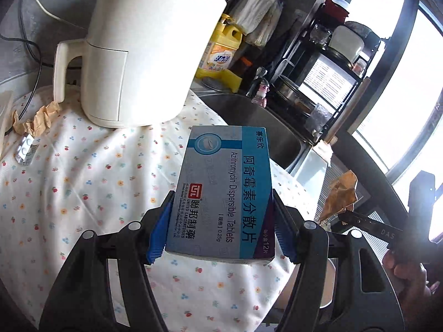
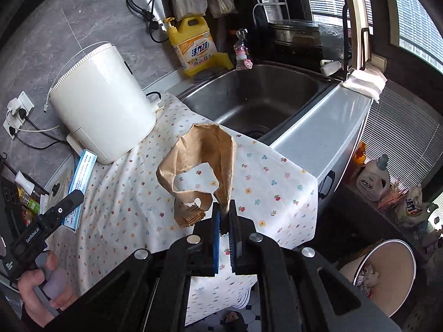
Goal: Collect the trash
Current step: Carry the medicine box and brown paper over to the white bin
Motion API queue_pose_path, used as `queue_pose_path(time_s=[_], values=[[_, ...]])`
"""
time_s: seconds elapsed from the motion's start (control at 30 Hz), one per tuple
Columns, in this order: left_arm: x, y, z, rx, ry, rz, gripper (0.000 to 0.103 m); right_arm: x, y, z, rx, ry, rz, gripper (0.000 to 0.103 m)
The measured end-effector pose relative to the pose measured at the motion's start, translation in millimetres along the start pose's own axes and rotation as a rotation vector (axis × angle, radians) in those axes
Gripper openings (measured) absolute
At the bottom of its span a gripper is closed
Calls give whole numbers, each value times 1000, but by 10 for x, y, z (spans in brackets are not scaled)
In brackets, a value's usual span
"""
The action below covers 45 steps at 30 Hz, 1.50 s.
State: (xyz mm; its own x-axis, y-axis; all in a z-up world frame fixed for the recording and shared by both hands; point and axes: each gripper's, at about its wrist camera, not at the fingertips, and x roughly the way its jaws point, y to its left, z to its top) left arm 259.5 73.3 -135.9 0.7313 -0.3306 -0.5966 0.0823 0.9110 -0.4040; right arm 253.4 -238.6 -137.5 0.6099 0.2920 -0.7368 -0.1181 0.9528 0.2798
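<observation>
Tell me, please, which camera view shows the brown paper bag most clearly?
The right wrist view: the brown paper bag hangs in mid-frame, pinched by the right gripper, its torn loop fully visible. The left wrist view shows it only as a small crumpled scrap at the right edge.

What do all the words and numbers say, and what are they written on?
Blue and grey medicine box in the left gripper: "Azithromycin Dispersible Tablets"
Same box: "UNITED LABORATORIES"
Same box: "0.25g"
Same box: "阿奇霉素分散片", "联邦制藥"
Yellow detergent jug: "活力28"
Black gripper handle: "GenRobot.AI"
White bottle: too blurred to read.
Box's smallest print: too small.
</observation>
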Motion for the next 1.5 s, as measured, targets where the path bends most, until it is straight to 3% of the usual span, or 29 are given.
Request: queue_pose_path(time_s=[0.3, 0.57, 0.87, 1.07, 1.2, 1.27, 1.3, 1.33, 1.5], values=[[438, -1162, -329, 112, 97, -61, 65, -512, -1298, -272, 120, -25, -82, 6], [775, -1991, -678, 176, 171, -93, 65, -611, -2240, -696, 193, 38, -149, 7], [1011, -2603, -1080, 196, 205, -141, 65, -521, -2878, -1009, 225, 117, -199, 7], [1269, -2803, -1403, 181, 252, -155, 65, -456, -3179, -1174, 233, 170, -232, 7], [1472, -2930, -1617, 190, 308, -166, 65, -406, -3387, -1316, 253, 208, -239, 11], [1570, -3004, -1706, 203, 333, -172, 65, -411, -3479, -1391, 267, 221, -229, 24], [1618, -3041, -1745, 208, 346, -176, 65, -442, -3509, -1421, 266, 212, -243, 39], [1664, -3084, -1786, 215, 359, -181, 65, -474, -3544, -1443, 267, 205, -255, 47], [1918, -3277, -1996, 237, 428, -212, 65, -688, -3750, -1540, 315, 190, -282, 46]])
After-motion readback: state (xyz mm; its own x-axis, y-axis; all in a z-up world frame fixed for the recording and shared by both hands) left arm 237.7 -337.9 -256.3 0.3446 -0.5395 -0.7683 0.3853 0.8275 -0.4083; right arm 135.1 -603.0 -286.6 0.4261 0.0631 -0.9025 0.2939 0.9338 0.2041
